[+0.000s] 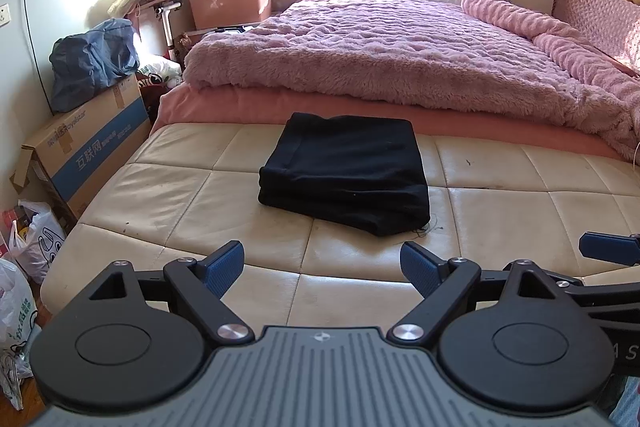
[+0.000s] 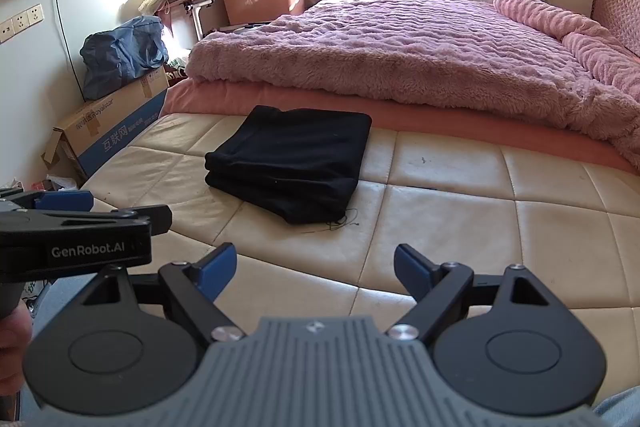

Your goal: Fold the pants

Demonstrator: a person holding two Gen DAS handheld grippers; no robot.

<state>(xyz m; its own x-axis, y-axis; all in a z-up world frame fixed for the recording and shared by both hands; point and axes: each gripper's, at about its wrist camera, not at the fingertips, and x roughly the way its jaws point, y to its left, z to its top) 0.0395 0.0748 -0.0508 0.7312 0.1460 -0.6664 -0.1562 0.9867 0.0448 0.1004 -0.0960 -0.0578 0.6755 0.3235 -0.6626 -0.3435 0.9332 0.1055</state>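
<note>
The black pants [image 1: 344, 173] lie folded in a compact stack on the cream bench [image 1: 160, 195], near its back edge by the bed, their longer side running away from the grippers. The left gripper [image 1: 322, 269] faces them nearly head-on and seems nearer; the right gripper [image 2: 314, 269] has them ahead and leftward. Both hover low over the front edge, jaws wide and empty, well apart from the cloth.

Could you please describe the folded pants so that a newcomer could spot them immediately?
Find the cream quilted bench at the foot of the pink bed. The pants lie on it, folded into a neat stack, the only black item there.
</note>
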